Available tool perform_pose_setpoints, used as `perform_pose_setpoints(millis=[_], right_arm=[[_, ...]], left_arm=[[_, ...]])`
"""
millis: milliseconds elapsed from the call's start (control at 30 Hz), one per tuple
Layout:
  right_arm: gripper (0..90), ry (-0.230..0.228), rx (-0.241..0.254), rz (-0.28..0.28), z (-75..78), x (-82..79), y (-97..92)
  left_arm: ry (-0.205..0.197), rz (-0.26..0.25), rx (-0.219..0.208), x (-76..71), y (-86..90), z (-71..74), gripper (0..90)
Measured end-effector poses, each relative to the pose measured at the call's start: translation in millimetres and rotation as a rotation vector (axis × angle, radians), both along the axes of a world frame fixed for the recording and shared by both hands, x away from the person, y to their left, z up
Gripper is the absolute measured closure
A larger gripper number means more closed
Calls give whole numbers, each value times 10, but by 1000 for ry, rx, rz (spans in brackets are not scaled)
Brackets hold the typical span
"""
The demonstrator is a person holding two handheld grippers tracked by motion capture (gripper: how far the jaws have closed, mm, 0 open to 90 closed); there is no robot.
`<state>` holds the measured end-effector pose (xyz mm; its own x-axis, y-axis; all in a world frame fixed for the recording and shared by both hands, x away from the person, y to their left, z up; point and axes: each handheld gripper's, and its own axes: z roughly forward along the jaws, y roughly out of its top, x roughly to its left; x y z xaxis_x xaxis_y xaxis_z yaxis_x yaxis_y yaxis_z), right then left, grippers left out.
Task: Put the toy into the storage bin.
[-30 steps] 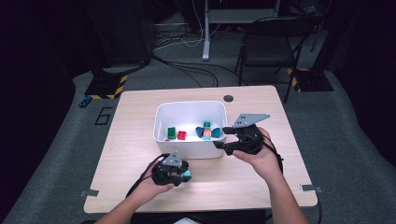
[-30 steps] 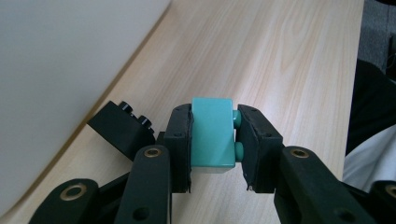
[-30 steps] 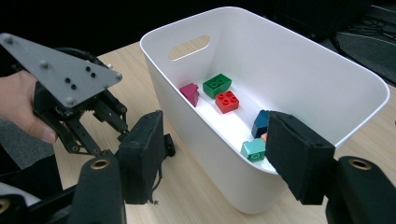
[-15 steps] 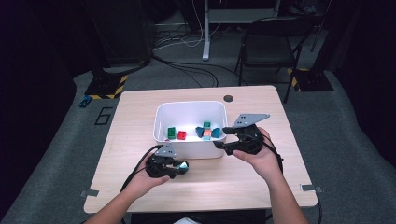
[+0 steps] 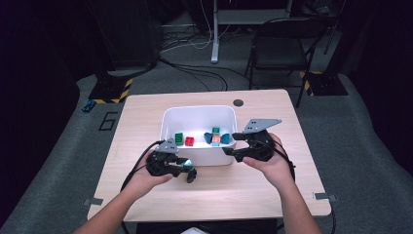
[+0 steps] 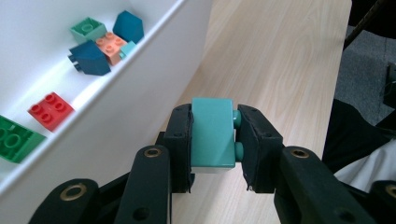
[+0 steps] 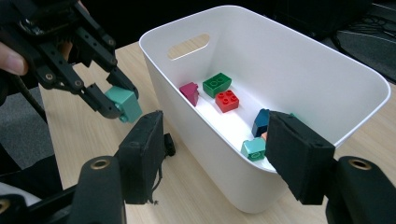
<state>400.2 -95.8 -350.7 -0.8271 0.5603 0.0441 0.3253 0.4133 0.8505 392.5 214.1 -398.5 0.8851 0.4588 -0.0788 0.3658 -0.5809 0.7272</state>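
Worktop (image 5: 272, 190), white bin (image 5: 197, 113), two grippers, loose bricks.

Light wood worktop carries the white bin, with bricks inside: green brick (image 7: 216, 84), red brick (image 7: 227, 101), dark blue bricks (image 6: 89, 58), orange brick (image 6: 109, 43). Right gripper (image 7: 219, 154): fingers spread wide and empty, straddling the bin's near wall. Left gripper (image 6: 213, 137): fingers clenched on a teal brick (image 6: 212, 132), held outside the bin, just beside its wall above the worktop. Risk, as judged: the brick could clip the rim on lifting, or twist loose if pinched off-centre. The right gripper view alone shows a maroon brick (image 7: 189, 92) and the handle slot (image 7: 188, 45); the left gripper view alone shows the grip's studs.
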Motion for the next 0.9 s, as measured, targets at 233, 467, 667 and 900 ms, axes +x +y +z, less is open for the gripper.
perform_pose_setpoints(millis=[233, 467, 667, 900], right_arm=[[368, -1, 1, -1, 4, 0, -5], [368, -3, 2, -2, 9, -2, -10], [368, -4, 2, -4, 7, 5, -19], [368, -3, 3, -6, 6, 8, -22]], left_arm=[[-14, 12, -11, 94, 9, 160, 668], [-17, 30, -20, 200, 22, 258, 668], [-25, 51, -30, 286, 40, 335, 668], [-32, 65, -26, 394, 23, 426, 668]])
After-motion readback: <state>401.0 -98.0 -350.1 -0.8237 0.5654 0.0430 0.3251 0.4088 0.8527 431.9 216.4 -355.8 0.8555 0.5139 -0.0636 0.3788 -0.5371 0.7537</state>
